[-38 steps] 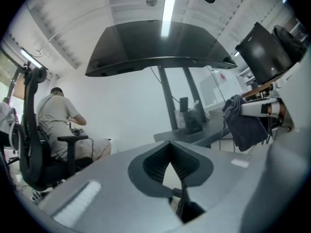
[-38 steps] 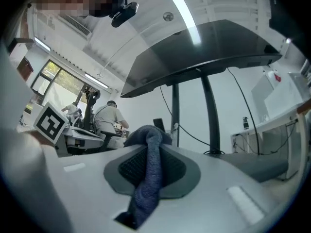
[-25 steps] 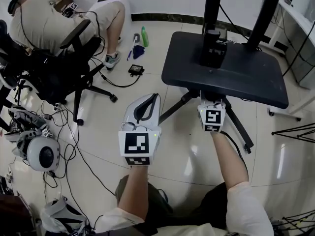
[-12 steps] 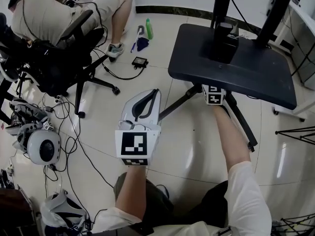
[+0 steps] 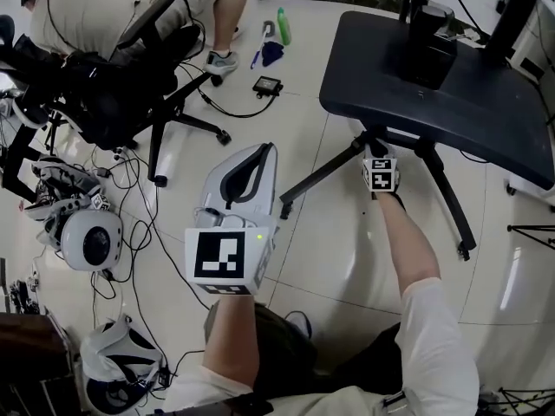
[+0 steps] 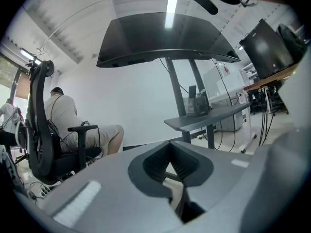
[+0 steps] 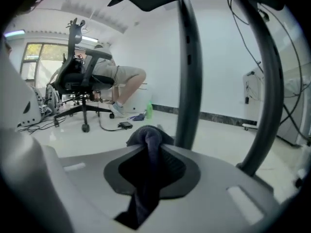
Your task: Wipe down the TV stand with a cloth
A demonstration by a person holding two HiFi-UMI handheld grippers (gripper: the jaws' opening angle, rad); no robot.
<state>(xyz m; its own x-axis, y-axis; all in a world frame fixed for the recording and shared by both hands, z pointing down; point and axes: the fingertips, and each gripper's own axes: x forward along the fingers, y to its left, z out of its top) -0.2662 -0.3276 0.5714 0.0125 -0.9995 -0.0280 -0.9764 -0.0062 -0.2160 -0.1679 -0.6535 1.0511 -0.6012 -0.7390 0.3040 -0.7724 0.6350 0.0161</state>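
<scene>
The TV stand has a dark shelf (image 5: 451, 85), two upright poles (image 7: 187, 67) and splayed black legs (image 5: 325, 176) on the tiled floor. My right gripper (image 5: 375, 146) reaches under the shelf's front edge where the legs join. It is shut on a dark blue cloth (image 7: 148, 144) that bulges out between its jaws. My left gripper (image 5: 258, 154) hangs over the floor left of the stand, shut with nothing in it. In the left gripper view the left gripper (image 6: 170, 161) faces the shelf (image 6: 209, 115) and the dark screen (image 6: 165, 38) above it.
A person sits in a black office chair (image 5: 130, 76) at the upper left. Cables and white headsets (image 5: 87, 245) litter the floor on the left. A green bottle (image 5: 282, 26) and a small black device (image 5: 266, 86) lie behind the stand's left side.
My right gripper has pushed forward with the cloth, from in front of the shelf to under its edge. The left gripper has dropped back a little toward me.
</scene>
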